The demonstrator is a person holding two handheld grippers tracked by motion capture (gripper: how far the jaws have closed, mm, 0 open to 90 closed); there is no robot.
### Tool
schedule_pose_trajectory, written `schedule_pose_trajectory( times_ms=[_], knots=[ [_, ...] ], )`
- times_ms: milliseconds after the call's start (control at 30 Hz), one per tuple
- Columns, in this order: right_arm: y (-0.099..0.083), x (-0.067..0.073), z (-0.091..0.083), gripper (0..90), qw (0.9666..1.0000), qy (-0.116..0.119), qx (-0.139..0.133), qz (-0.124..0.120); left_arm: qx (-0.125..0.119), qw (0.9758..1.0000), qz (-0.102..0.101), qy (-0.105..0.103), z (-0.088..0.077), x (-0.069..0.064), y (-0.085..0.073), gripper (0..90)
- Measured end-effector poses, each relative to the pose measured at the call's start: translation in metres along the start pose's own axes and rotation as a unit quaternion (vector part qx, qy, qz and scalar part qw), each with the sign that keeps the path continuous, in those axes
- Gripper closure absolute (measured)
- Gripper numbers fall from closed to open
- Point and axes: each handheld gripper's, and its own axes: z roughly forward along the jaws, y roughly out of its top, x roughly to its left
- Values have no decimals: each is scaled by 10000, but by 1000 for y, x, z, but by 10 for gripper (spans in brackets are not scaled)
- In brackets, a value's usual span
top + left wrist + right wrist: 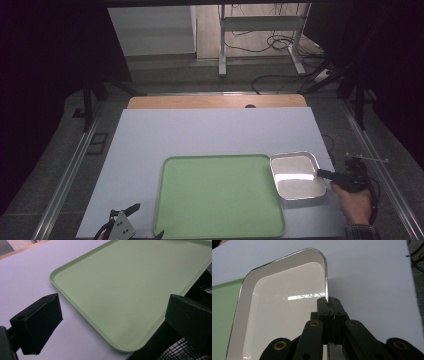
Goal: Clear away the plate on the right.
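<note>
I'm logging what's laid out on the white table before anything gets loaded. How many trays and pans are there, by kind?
Green tray: 1
White metal pan, its rim pinched by the right gripper: 1
Total: 2

Glossy, mirror-bright rectangular metal pan [282, 315] with white enamel-like inside; matt, smooth pale-green plastic tray [130, 290]; matt white table sheet [210, 130], bare wood along its far edge; matt black gripper jaws.
</note>
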Motion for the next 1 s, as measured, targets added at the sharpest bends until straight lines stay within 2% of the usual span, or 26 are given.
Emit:
schedule_pose_trajectory(
  times_ms=[567,1000],
  knots=[
    [-3,38,19,886,9991,379,130,-172,8,10000,-3,4,0,0,0,9],
    [-6,72,42,883,9964,687,340,-357,10,10000,-19,5,1,1,0,9]
  ],
)
